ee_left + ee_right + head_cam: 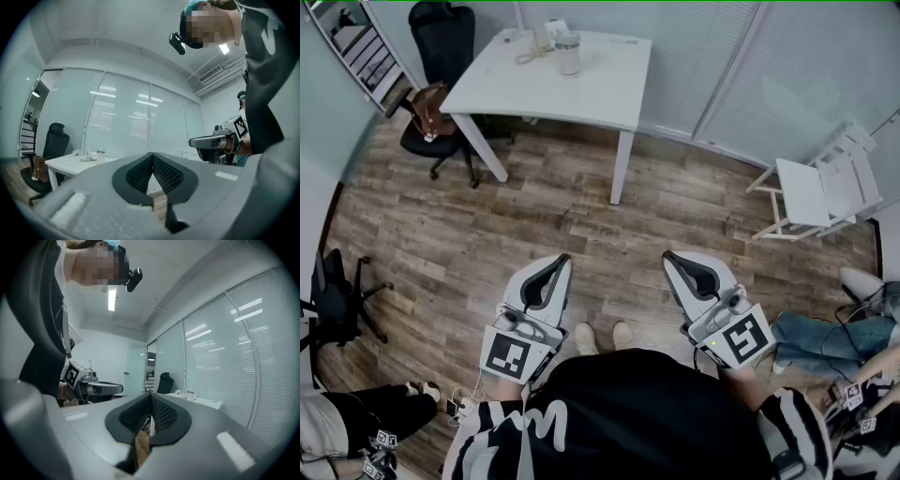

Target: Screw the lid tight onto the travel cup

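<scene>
Nearest to me is my own dark top (637, 412), with both tools held level in front of it over the wooden floor (487, 225). On the left, my left gripper (559, 262) has its jaws pressed together with nothing between them; its own view shows the ribbed pads meeting at the tip. Beyond it, across the room, stands the white table (609, 98), and on its far part the travel cup (568, 53), upright, beside a small tangle of things I cannot identify. From here the cup is too small for me to tell whether the lid already sits on it or lies apart. On the right, my right gripper (669, 256) is likewise closed on nothing. Further right, a white chair (811, 187) stands by the wall.

As I judge it, the task has not begun: I am well apart from the cup and neither tool touches anything. The next move calls for walking up to the table, spreading both pairs of jaws, steadying the cup body with one and taking the lid with the other to turn it
</scene>
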`<state>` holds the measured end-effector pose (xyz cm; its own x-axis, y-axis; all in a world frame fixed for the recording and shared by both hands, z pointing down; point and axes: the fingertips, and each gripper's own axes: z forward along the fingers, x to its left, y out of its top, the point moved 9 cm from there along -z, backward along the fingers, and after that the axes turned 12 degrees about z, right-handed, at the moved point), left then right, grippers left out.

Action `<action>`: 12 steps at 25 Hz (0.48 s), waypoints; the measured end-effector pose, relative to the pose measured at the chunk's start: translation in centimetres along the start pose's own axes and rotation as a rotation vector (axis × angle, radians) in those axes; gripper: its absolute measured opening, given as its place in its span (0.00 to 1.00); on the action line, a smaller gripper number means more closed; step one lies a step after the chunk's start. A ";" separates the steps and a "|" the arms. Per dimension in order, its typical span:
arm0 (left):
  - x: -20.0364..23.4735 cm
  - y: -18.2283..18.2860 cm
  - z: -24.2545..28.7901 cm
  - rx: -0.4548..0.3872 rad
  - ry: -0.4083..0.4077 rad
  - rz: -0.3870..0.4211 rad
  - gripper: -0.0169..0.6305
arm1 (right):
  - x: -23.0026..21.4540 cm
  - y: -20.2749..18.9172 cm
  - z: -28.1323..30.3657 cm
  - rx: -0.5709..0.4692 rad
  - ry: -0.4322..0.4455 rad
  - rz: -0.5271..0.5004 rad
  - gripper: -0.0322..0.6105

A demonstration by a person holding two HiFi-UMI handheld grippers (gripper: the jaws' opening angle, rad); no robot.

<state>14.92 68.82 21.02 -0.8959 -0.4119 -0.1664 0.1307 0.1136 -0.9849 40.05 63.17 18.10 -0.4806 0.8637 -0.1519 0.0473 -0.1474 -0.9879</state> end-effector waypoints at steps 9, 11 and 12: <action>1.0 0.1 -0.9 0.003 -0.006 0.013 0.03 | 0.8 0.1 1.4 -0.003 0.006 -0.011 0.05; 1.5 0.1 -1.3 0.000 -0.005 0.014 0.03 | 1.3 0.1 1.9 -0.002 0.006 -0.006 0.05; 1.8 0.1 -1.5 -0.002 -0.004 0.014 0.03 | 1.7 0.2 2.2 0.000 0.005 0.002 0.05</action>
<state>12.71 69.50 20.70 -0.8924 -0.4139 -0.1800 0.1420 0.1211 -0.9824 37.35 63.53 17.76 -0.4763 0.8656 -0.1544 0.0486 -0.1494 -0.9876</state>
